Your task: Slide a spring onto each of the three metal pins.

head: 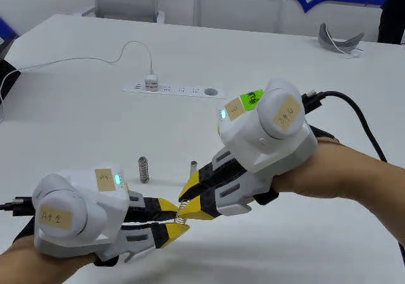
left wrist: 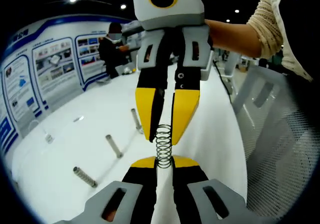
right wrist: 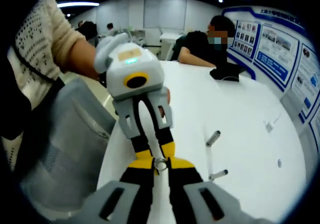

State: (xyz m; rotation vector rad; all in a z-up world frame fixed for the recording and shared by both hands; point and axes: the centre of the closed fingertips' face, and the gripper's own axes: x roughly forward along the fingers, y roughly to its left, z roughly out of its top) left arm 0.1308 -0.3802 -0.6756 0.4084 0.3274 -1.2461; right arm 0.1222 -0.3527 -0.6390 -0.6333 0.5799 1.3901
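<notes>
A small steel spring [head: 181, 212] hangs between the two grippers, just above the white table [head: 76, 119]. My left gripper [head: 181, 221] is shut on one end of the spring [left wrist: 163, 143]. My right gripper [head: 183, 203] is shut on the other end, which looks like a ring [right wrist: 160, 163] between its yellow tips. The right gripper [left wrist: 165, 126] faces my left gripper [left wrist: 163, 162] head on. Behind them, one upright pin wears a spring [head: 143, 169], and a bare pin [head: 193, 168] stands to its right. Three pins stand in a row: two bare [left wrist: 136, 119] [left wrist: 114, 145] and a sprung one [left wrist: 84, 176].
A white power strip [head: 174, 89] with a plug and cable lies farther back on the table. A grey curved object [head: 338, 40] rests at the far right. A mesh chair back [left wrist: 280, 134] stands beside the table, and a seated person [right wrist: 205, 47] leans on the far end.
</notes>
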